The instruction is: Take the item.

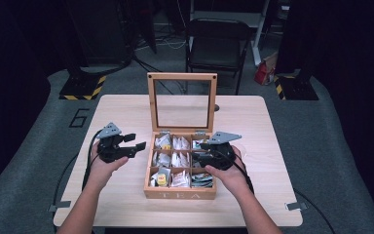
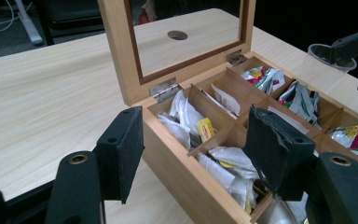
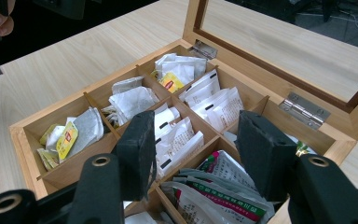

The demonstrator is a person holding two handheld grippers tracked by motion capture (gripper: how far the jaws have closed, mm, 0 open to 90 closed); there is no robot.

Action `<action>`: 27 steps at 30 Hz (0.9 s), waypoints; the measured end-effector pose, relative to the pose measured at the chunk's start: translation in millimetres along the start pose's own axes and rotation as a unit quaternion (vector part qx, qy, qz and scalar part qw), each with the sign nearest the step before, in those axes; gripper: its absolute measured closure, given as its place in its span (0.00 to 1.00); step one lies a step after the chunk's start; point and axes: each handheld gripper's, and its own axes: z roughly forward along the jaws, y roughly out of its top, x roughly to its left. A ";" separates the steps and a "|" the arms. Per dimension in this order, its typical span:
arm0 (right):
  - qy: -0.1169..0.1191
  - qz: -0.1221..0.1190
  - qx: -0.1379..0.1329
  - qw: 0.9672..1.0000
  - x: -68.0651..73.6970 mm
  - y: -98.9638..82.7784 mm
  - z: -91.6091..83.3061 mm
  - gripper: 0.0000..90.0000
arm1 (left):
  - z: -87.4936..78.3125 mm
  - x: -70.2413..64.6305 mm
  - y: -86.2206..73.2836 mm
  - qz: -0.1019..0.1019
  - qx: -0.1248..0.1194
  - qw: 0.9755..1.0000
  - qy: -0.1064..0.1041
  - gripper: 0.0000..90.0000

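Your way into the tea box (image 1: 180,192) is from above: its glass lid (image 1: 182,101) stands upright at the 12 o'clock edge and blocks any approach from there. Thin wooden dividers (image 3: 121,133) split the inside into nine small compartments packed with tea bags (image 3: 177,135), leaving little room for jaws. The worktop (image 1: 121,109) lies bare at 9 and 3 o'clock of the box
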 end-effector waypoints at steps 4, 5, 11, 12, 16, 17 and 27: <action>0.009 0.006 0.001 1.000 1.2 -1.7 2.4 0.54 | -0.2 -2.9 -2.4 0.011 0.011 1.000 0.004 0.41; 0.007 0.007 0.004 1.000 2.2 -1.6 2.9 0.54 | -0.7 -4.1 -2.6 0.016 0.014 1.000 0.006 0.41; 0.018 -0.001 0.010 1.000 10.6 -1.1 9.8 0.55 | -6.3 -8.3 -3.7 0.026 0.015 1.000 0.007 0.41; 0.021 -0.002 0.011 1.000 12.2 -1.0 11.4 0.55 | -7.0 -8.1 -4.4 0.023 0.011 1.000 0.007 0.41; 0.033 -0.013 0.017 0.999 19.1 0.0 18.5 0.57 | -9.6 -7.6 -8.1 0.018 0.011 1.000 0.009 0.41; 0.034 -0.016 0.019 0.999 20.8 0.3 20.1 0.57 | -10.5 -7.0 -9.1 0.020 0.013 1.000 0.010 0.41; 0.053 -0.031 0.026 0.998 30.5 2.1 34.1 0.58 | -16.9 -3.2 -13.6 0.011 0.009 1.000 0.015 0.41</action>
